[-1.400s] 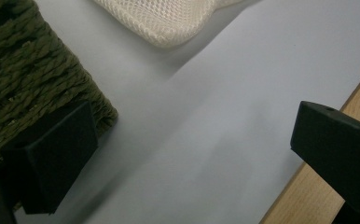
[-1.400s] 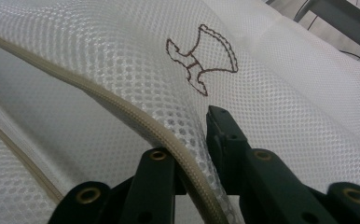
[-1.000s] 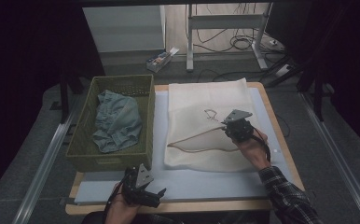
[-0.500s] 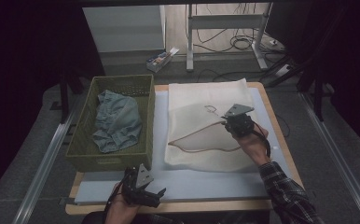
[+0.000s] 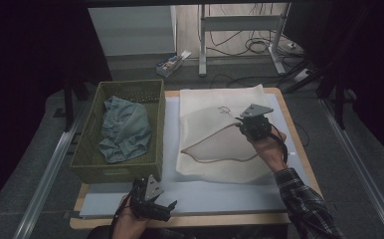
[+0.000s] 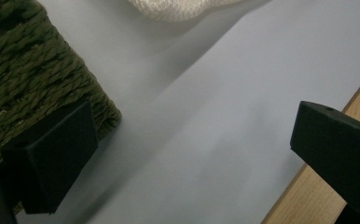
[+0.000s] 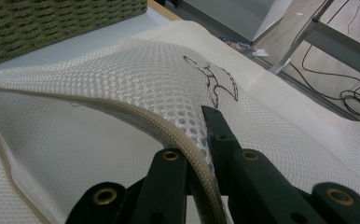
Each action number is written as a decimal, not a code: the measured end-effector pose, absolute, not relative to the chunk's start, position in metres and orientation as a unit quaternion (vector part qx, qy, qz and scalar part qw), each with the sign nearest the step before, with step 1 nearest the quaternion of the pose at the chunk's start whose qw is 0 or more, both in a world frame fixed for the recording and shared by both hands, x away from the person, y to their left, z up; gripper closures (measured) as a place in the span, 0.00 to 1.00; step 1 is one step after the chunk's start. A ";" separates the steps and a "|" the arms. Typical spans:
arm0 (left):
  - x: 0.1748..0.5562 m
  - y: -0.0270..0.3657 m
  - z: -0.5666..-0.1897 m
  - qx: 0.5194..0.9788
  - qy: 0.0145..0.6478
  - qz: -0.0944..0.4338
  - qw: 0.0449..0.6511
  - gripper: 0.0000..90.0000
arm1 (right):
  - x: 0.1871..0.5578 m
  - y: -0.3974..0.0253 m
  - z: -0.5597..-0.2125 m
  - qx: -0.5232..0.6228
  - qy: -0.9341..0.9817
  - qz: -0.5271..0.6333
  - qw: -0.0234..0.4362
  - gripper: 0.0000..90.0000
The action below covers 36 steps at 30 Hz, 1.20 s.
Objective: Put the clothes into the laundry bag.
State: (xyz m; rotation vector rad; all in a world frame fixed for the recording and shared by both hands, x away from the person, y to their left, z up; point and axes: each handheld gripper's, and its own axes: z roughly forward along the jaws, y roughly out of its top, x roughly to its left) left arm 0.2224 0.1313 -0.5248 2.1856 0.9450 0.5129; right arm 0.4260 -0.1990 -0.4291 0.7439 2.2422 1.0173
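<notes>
Mesh bag [image 7: 136, 88] edge between right tool [image 7: 194, 154] jaws

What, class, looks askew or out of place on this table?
The white mesh laundry bag is not lying flat: the right gripper, shut on its zip edge, lifts the top layer open. The blue-green cloth lies crumpled in the green woven basket.

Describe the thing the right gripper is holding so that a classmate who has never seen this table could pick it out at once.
On the pale mat covering the table, right of the green woven basket, lies a cream mesh laundry bag. The right gripper pinches its zip-edged flap and lifts the mouth open. Unlike the crumpled teal garment in the basket, it is flat, netted and cream.
</notes>
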 end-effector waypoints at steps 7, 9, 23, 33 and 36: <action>0.223 0.132 -0.524 0.836 0.372 0.188 0.358 0.00 | 0.428 -0.198 -0.419 0.281 0.828 0.395 0.282 0.95; 0.223 0.132 -0.524 0.836 0.372 0.189 0.357 0.00 | 0.430 -0.199 -0.413 0.282 0.823 0.404 0.282 0.96; 0.223 0.132 -0.524 0.835 0.373 0.189 0.358 0.00 | 0.435 -0.199 -0.396 0.285 0.809 0.428 0.284 0.96; 0.223 0.133 -0.523 0.820 0.387 0.176 0.383 0.00 | 0.438 -0.194 -0.385 0.275 0.805 0.441 0.286 0.96; 0.224 0.134 -0.523 0.815 0.389 0.173 0.393 0.00 | 0.438 -0.194 -0.384 0.270 0.806 0.442 0.286 0.96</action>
